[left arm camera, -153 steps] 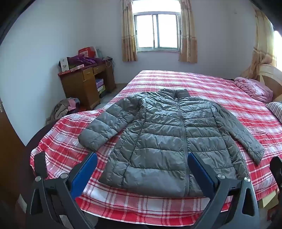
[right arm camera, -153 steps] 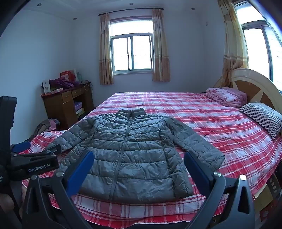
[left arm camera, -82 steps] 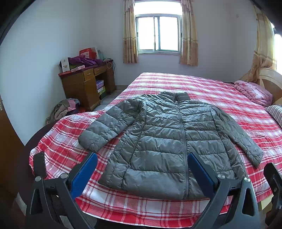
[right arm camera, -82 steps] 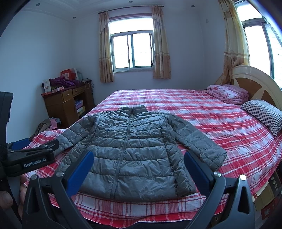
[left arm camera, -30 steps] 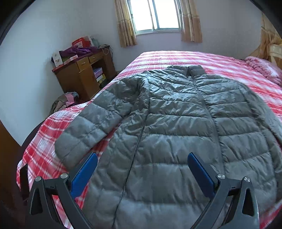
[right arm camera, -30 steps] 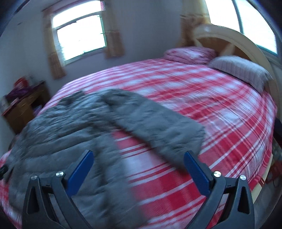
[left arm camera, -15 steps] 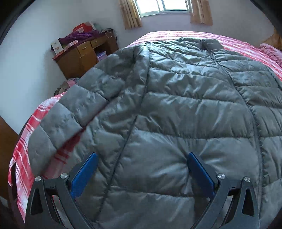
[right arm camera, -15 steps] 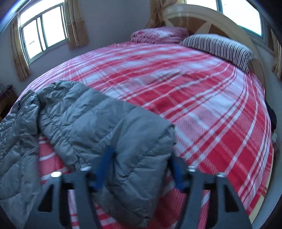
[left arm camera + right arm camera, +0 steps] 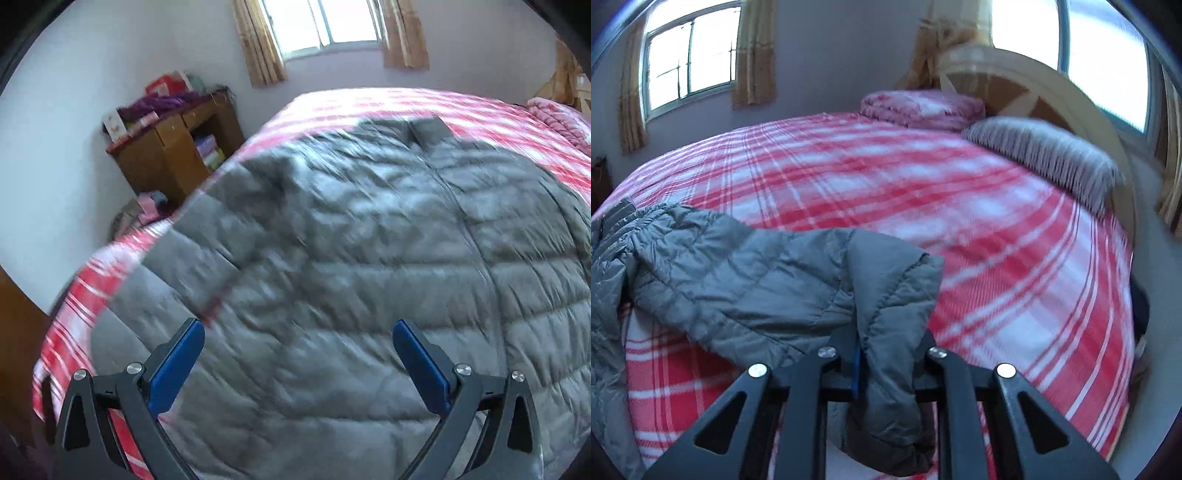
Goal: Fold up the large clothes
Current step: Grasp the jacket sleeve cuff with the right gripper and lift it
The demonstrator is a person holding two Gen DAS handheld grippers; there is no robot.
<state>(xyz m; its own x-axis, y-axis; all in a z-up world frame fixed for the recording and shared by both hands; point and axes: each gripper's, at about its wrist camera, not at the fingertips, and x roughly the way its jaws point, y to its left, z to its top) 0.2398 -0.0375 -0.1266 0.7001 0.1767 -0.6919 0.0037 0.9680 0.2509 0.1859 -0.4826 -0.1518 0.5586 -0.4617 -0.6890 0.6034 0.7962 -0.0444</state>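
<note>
Closing on the cuff end of the grey jacket's sleeve [image 9: 886, 325], the right gripper [image 9: 886, 354] has the puffy fabric bunched between its jaws, the cuff hanging down past them. From that pinch the sleeve runs away to the left and up toward the jacket [image 9: 351, 266] body, which lies flat on the red plaid bed [image 9: 997, 229]. So the fold, as I judge it, means carrying the cuff leftward across the body. The left gripper [image 9: 297, 354], jaws wide apart and holding nothing, hovers over the jacket's other side, near the opposite sleeve [image 9: 177, 266].
</note>
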